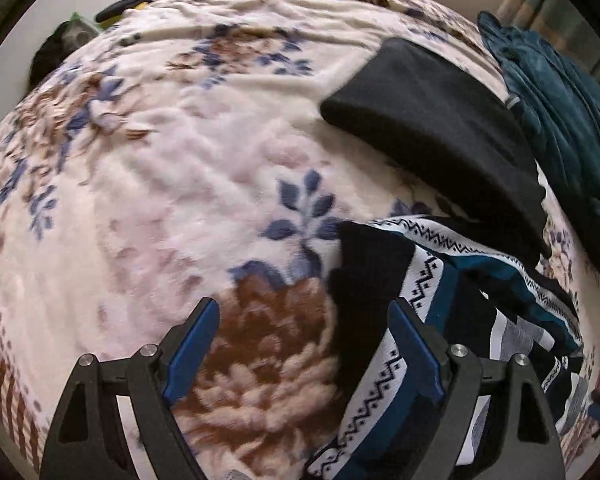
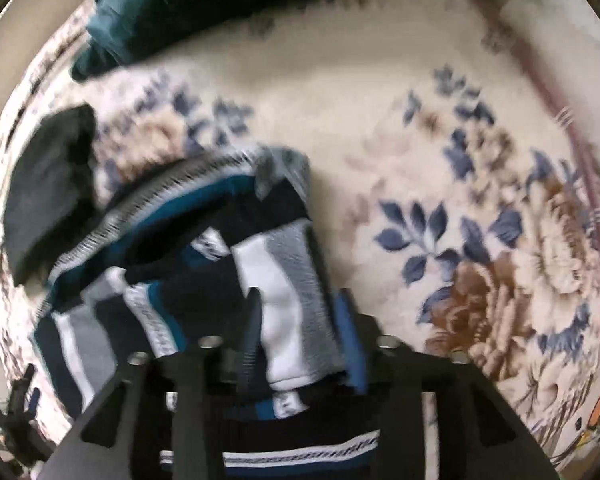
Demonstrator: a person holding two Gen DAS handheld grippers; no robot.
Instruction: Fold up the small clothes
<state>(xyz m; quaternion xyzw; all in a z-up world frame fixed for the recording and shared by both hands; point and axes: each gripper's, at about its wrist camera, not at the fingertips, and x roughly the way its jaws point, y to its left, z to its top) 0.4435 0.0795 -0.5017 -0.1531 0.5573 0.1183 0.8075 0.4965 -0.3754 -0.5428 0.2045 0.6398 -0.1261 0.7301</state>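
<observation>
My right gripper (image 2: 300,344) points down over the bunched striped garment (image 2: 172,264), its jaws about half apart with a white-and-grey fold between them; the view is blurred and I cannot tell whether the pads truly press on the cloth. My left gripper (image 1: 304,344) stands wide apart and holds nothing; one finger (image 1: 416,352) sits against the garment's patterned band while the other hangs over the floral blanket (image 1: 160,184).

The garment lies crumpled toward the blanket's right-hand side in the left view; my worry is that the right jaws take several layers at once, so a lift drags the whole bundle instead of spreading it; the soft blanket pile may also get pinched along with the cloth if I go too deep.

A folded black piece (image 1: 432,120) rests just beyond the garment, touching or overlapping its far edge, so pulling could upset it; a teal garment (image 1: 572,128) heaps at the blanket's far right edge, crowding the space for laying things flat.
</observation>
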